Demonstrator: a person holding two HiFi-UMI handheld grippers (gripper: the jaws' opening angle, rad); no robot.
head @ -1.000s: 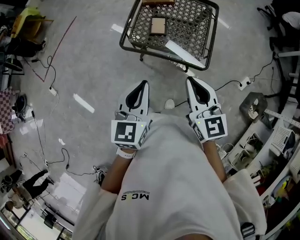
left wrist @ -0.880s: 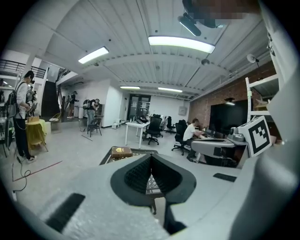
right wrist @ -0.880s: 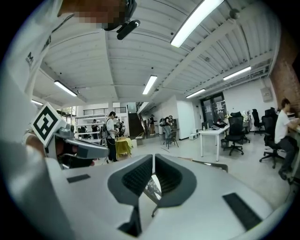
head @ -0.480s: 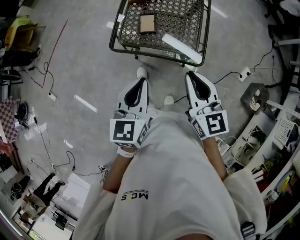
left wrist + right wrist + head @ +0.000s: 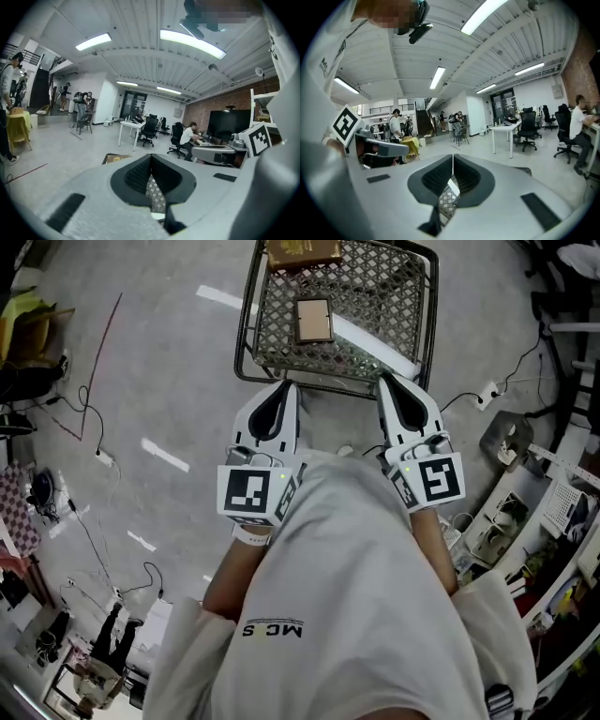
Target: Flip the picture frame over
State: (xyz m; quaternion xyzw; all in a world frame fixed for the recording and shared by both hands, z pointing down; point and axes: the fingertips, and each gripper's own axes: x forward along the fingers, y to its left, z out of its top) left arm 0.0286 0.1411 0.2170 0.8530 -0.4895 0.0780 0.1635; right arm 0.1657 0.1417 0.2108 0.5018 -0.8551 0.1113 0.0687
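Note:
The picture frame (image 5: 314,321), a small brown rectangle, lies flat on a black wire-mesh table (image 5: 246,334) at the top of the head view. My left gripper (image 5: 288,386) is shut and empty, its tips at the table's near rim, below and left of the frame. My right gripper (image 5: 383,379) is also shut and empty, over the near rim to the frame's lower right. In the left gripper view the jaws (image 5: 151,155) meet, with mesh showing under them. The right gripper view shows its jaws (image 5: 453,155) closed over mesh too. The frame is hidden in both gripper views.
A brown box (image 5: 302,251) sits at the table's far end, also seen as a box (image 5: 115,158) past the left jaws. Cables and a power strip (image 5: 487,390) lie on the grey floor. Cluttered shelving (image 5: 553,521) lines the right. Desks, chairs and people stand farther off.
Both grippers have travelled forward together, staying shut. The mesh table, well ahead of them before, now lies right at their tips, and the frame sits closer.

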